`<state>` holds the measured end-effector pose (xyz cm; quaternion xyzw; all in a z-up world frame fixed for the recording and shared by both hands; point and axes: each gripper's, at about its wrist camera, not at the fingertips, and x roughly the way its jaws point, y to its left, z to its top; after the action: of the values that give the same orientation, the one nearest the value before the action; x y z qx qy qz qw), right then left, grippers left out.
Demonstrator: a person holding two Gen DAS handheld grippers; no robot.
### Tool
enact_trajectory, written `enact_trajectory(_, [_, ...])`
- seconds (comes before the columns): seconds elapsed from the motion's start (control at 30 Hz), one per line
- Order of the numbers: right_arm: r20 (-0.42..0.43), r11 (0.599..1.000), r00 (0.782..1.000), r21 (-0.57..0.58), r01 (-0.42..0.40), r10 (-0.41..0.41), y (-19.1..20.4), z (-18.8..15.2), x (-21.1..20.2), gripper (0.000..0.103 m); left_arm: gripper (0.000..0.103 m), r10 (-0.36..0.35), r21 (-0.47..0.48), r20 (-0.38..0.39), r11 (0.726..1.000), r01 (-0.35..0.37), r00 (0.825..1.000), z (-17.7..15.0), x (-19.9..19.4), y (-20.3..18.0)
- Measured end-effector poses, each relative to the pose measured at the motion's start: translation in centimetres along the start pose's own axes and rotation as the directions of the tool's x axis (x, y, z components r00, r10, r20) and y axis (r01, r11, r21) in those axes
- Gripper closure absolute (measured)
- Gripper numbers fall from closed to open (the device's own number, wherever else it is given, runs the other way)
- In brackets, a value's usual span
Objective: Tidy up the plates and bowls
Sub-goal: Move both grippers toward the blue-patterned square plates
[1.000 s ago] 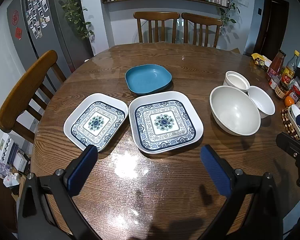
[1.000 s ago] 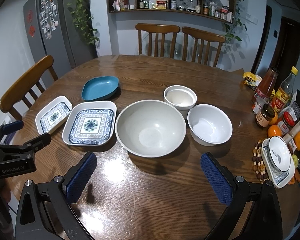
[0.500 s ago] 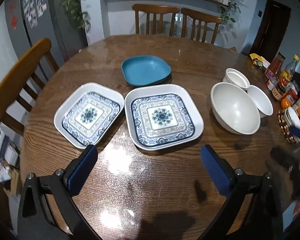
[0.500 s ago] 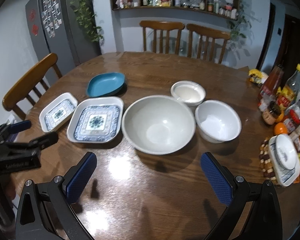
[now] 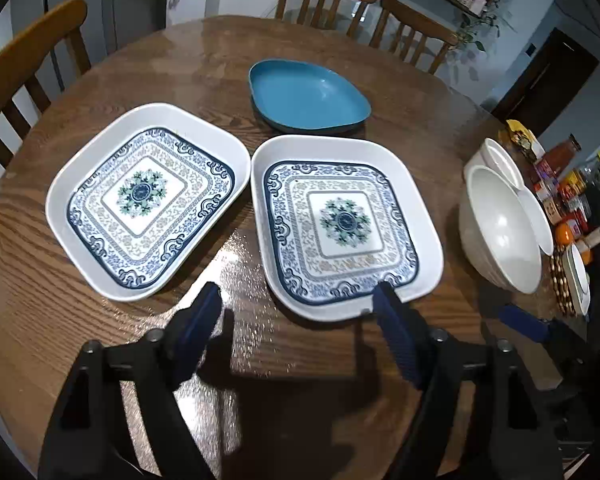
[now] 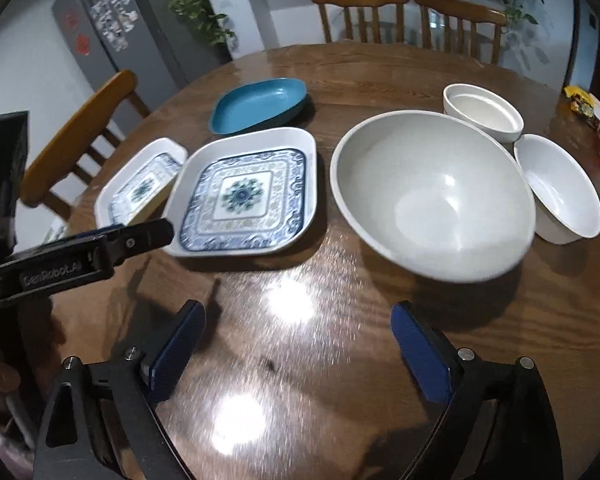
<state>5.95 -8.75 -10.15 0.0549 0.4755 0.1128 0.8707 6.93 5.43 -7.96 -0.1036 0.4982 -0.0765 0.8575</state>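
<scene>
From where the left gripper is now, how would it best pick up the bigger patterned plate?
Probably by the near rim of the larger patterned plate: one finger over, one under. The left gripper is open there already, and the raised white rim is the only graspable edge.

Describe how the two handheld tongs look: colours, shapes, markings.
Both tongs, left and right, have matte black triangular frames with silver screws and textured blue pads. The left body's side carries white "GenRobot.AI"-style lettering. No cables visible.

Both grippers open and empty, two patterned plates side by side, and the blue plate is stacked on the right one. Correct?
Not quite. The blue plate sits on the table behind the patterned plates, not stacked, as the left wrist view shows. The left gripper and right gripper are open and empty.
</scene>
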Motion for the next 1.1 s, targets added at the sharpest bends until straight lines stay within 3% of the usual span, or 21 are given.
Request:
enact_trajectory(0.17, [-0.023,0.996,1.000,0.088,0.021,-0.019,-0.9,1.3,2.8,0.027,0.046,-0.009,-0.027,-0.016,1.000,0.009,1.000,0.7,1.4,0.4])
enact_trajectory(0.37, [0.015,0.986,0.999,0.159,0.048,-0.051,-1.0,2.0,3.9,0.034,0.058,-0.029,-0.042,-0.023,0.999,0.028,0.999,1.1,2.2,1.0])
enact_trajectory(0.7, [0.062,0.928,0.998,0.372,-0.014,-0.009,-2.7,2.6,4.1,0.035,0.060,-0.036,-0.041,-0.017,0.999,0.035,0.999,2.3,2.7,1.0])
enact_trajectory(0.9, [0.055,0.934,0.998,0.357,0.007,-0.028,-1.2,3.7,4.9,0.035,0.063,-0.024,-0.009,-0.039,1.000,0.024,0.999,2.9,3.1,0.3])
enact_trajectory(0.97, [0.046,0.937,0.998,0.348,0.017,-0.035,-1.1,3.7,5.1,0.054,0.072,-0.016,-0.001,-0.038,1.000,0.016,0.999,2.8,3.2,0.4])
enact_trajectory(1.0, [0.043,0.938,0.998,0.346,0.024,-0.041,-1.2,3.6,5.0,0.059,0.080,-0.015,0.000,-0.040,1.000,0.015,0.999,2.9,3.3,0.3])
enact_trajectory(1.07, [0.036,0.943,0.998,0.331,0.028,-0.042,-1.2,3.5,5.1,0.075,0.088,-0.025,-0.001,-0.045,1.000,0.025,0.999,3.0,3.5,0.5])
enact_trajectory(1.1, [0.028,0.946,0.999,0.324,0.029,-0.040,-1.2,3.4,5.2,0.077,0.091,-0.027,0.000,-0.047,1.000,0.027,0.999,2.9,3.6,0.5])
